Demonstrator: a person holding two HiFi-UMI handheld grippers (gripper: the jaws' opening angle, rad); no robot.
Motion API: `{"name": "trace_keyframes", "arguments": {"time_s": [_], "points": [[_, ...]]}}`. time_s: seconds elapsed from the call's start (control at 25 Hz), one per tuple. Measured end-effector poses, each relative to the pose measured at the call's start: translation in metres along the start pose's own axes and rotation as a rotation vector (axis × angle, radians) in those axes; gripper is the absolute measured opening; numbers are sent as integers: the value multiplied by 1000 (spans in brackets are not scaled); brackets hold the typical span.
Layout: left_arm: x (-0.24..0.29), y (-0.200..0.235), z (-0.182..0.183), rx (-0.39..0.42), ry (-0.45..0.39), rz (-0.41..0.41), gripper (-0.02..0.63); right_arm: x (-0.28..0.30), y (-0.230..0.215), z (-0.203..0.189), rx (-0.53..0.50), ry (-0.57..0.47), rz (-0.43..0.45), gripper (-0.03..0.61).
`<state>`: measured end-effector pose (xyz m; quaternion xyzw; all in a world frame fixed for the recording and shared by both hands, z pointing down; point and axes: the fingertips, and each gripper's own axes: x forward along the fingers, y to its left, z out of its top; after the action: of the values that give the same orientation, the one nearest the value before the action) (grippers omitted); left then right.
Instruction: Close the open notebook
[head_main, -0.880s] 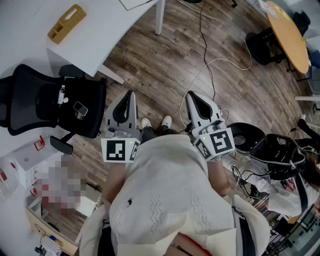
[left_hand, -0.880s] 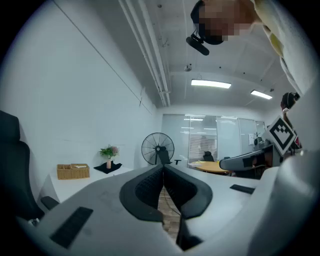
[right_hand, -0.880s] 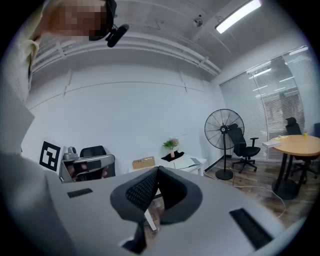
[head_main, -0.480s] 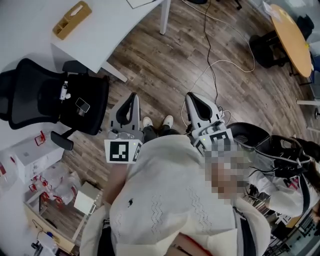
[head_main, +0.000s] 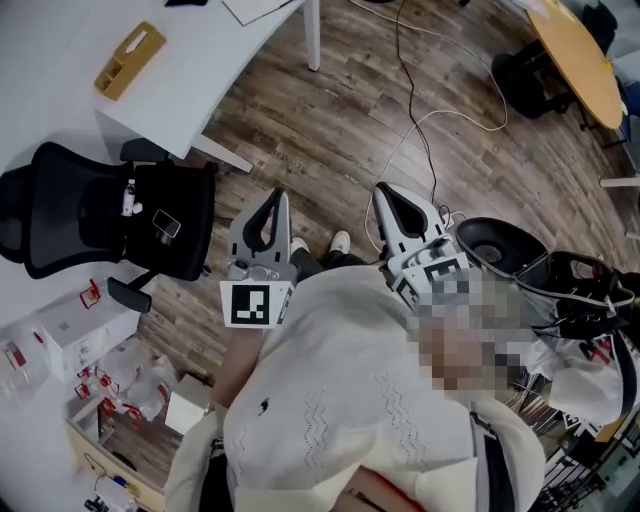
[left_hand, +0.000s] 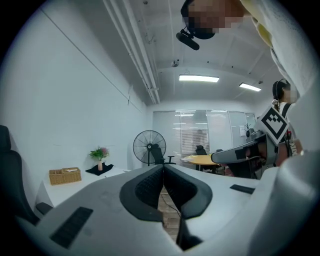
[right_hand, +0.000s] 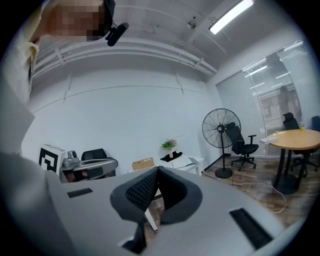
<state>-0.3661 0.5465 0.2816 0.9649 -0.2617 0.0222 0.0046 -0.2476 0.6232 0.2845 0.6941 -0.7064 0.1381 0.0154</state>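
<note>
Stood on wood floor (head_main: 330, 130), well apart from the white desk (head_main: 60, 40). Noted a black office chair (head_main: 110, 215) just off the desk's near edge, between person and desk. Held the left gripper (head_main: 277, 197) and the right gripper (head_main: 383, 190) out at the waist over bare floor, each with jaws pressed together on nothing. Made out a flat pale thing (head_main: 255, 8) at the desk's corner above its leg, possibly the notebook; could not tell whether it lay open. Judged the task not yet begun. Risked catching the chair or the floor cables (head_main: 440, 118) on the way in. Risked also arriving with jaws pressed together and shoving the notebook off the edge rather than folding its cover over. Saw a wicker basket (head_main: 130, 58) further along the desk, its compartments apparently empty, though too small to be sure. Saw a phone (head_main: 166, 224) on the chair seat.
</note>
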Motion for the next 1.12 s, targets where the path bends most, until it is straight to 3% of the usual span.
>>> {"name": "trace_keyframes", "arguments": {"time_s": [0.56,0.76,1.12], "points": [[22,-26,-2,-25,23,4,12,-14,-39,-5,-6,9,-44,2],[31,-16,-11,-59,46,9,12,1,-39,-4,-31,14,-35,1],[88,16,-2,-76,13,-33,12,42,-66,8,-22,22,-93,2]]}}
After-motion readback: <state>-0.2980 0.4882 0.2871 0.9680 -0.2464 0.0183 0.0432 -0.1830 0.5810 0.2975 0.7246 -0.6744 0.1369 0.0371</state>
